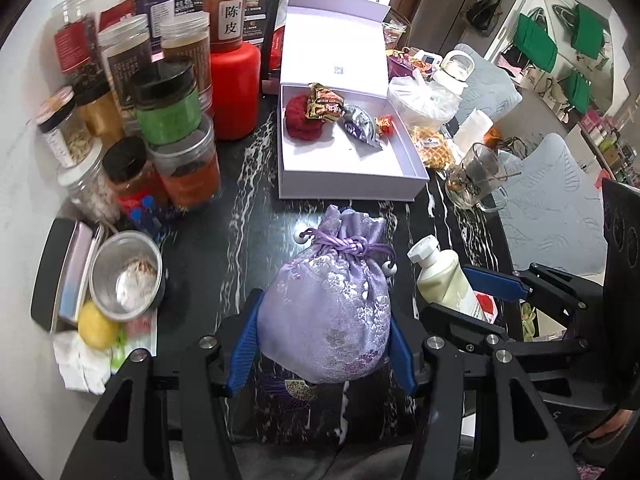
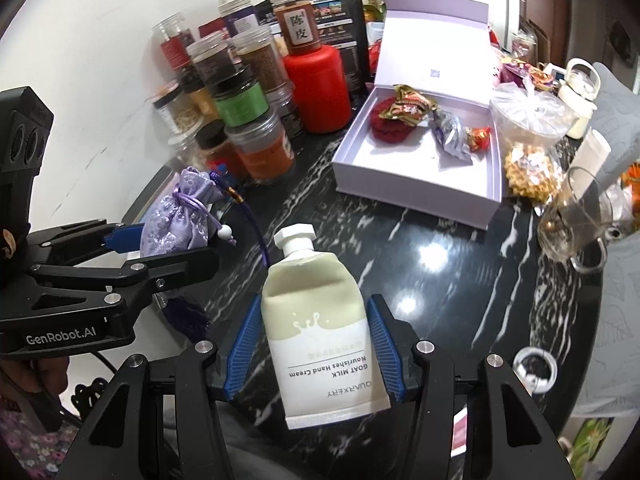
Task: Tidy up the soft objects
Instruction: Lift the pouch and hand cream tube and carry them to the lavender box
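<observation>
My left gripper (image 1: 324, 340) is shut on a lilac brocade drawstring pouch (image 1: 328, 304), its blue pads pressed on both sides; the pouch (image 2: 180, 216) also shows in the right wrist view, held above the dark marble table (image 2: 440, 264). My right gripper (image 2: 316, 340) is shut on a cream hand cream tube (image 2: 320, 336), cap pointing away; the tube (image 1: 444, 276) appears to the right in the left wrist view. Ahead lies an open white box (image 1: 348, 160) holding a red knitted piece (image 1: 302, 118) and wrapped snacks (image 1: 328, 102).
Many jars and a red bottle (image 1: 234, 92) crowd the table's left side. A steel cup (image 1: 126, 276) and a lemon (image 1: 96, 324) sit near left. A glass mug (image 1: 476, 180), plastic bags and a white kettle (image 1: 454, 68) stand right of the box.
</observation>
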